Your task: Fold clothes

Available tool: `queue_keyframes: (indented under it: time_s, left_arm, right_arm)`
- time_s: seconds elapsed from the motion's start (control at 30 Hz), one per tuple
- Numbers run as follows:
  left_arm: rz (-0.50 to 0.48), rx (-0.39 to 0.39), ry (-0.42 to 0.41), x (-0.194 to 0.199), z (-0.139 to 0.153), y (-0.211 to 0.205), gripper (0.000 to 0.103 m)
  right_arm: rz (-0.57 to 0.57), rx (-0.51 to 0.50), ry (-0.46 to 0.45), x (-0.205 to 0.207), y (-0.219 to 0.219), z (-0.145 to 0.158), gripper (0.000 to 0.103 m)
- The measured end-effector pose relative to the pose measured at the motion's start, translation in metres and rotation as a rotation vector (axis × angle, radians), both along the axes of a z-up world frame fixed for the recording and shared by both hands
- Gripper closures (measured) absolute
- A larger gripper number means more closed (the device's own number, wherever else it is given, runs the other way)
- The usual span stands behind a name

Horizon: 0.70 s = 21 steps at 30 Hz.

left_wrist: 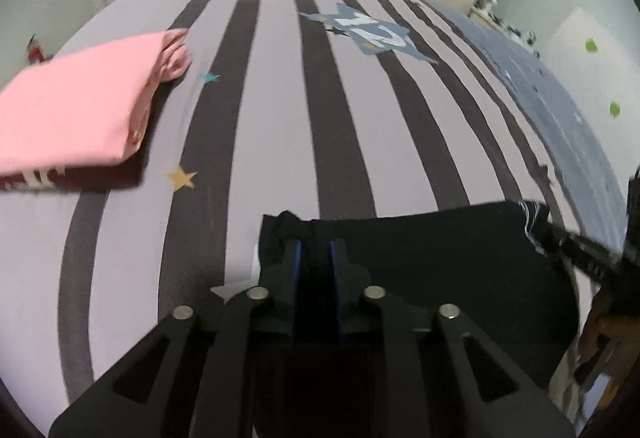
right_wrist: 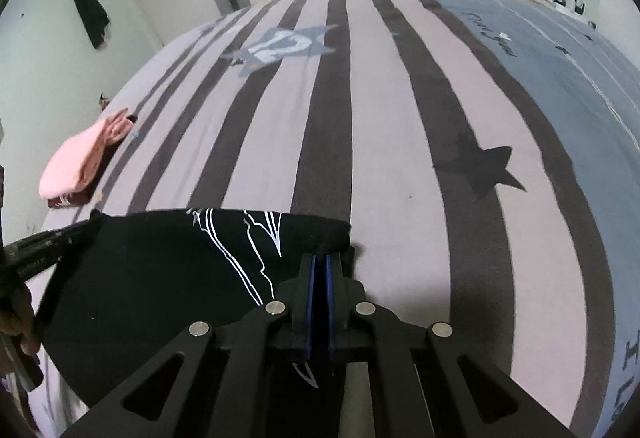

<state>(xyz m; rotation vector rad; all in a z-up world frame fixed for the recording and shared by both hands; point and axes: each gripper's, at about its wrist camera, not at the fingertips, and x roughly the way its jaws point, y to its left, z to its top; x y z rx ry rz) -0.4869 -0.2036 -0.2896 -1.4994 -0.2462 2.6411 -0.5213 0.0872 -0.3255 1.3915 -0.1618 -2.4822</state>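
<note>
My left gripper's fingers stand a little apart, blue pads facing each other, with the dark cloth of the black garment bunched up between them at its far left corner; whether the pads actually press on that cloth I cannot tell. The left gripper points steeply down at the bed.

My right gripper has its two blue pads nearly together, clenched on the garment's far right corner, where the fabric rises in a small fold just ahead of the tips.

The black garment, marked with thin white lines in the right wrist view, lies flat on the striped bedspread at the near edge of the bed, stretched between my two grippers. Its far hem runs roughly straight from one corner to the other.

Left of the garment and farther up the bed, well apart from it, sits a folded pink garment on top of a dark red one with white print. Beyond the black garment, near the middle of the bedspread, is a blue star patch with pale lettering. To the garment's right, in the right wrist view, a dark star is printed across the stripes.
</note>
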Motion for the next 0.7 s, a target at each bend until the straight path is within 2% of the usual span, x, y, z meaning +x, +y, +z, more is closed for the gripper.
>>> queue_keyframes:
  time_s: [0.03, 0.07, 0.1, 0.13, 0.23, 0.3, 0.37, 0.47, 0.57, 0.7]
  left_arm:
    - [0.015, 0.005, 0.008, 0.001, 0.0, -0.003, 0.075]
    - [0.028, 0.008, 0.017, 0.003, -0.001, -0.006, 0.072]
    - [0.032, 0.006, 0.025, 0.004, -0.001, -0.008, 0.071]
    - [0.034, -0.009, 0.04, 0.005, 0.001, -0.007, 0.071]
    - [0.056, -0.056, 0.097, 0.011, 0.013, -0.006, 0.071]
    - [0.129, -0.112, 0.135, 0.012, 0.023, -0.014, 0.074]
    - [0.152, -0.102, 0.129, 0.007, 0.028, -0.024, 0.077]
    - [0.094, -0.055, 0.16, 0.006, 0.043, -0.02, 0.077]
    - [-0.011, -0.032, 0.168, 0.003, 0.052, 0.01, 0.077]
    - [-0.066, -0.06, 0.106, -0.006, 0.03, 0.035, 0.084]
  right_arm:
    - [0.001, -0.014, 0.004, 0.001, 0.003, -0.001, 0.097]
    - [0.002, -0.032, 0.009, 0.003, 0.007, -0.002, 0.093]
    - [-0.003, -0.033, 0.011, 0.004, 0.011, -0.002, 0.087]
    - [-0.013, -0.028, 0.012, 0.005, 0.015, -0.002, 0.075]
    - [-0.06, -0.019, 0.035, 0.005, 0.029, 0.006, 0.074]
    - [-0.104, -0.006, 0.057, 0.005, 0.04, 0.013, 0.074]
    - [-0.14, -0.026, 0.077, 0.005, 0.048, 0.025, 0.074]
    - [-0.071, -0.035, 0.119, 0.008, 0.03, 0.041, 0.074]
    - [0.029, -0.04, 0.132, 0.012, -0.004, 0.047, 0.074]
    - [0.093, -0.027, 0.108, 0.008, -0.046, 0.032, 0.074]
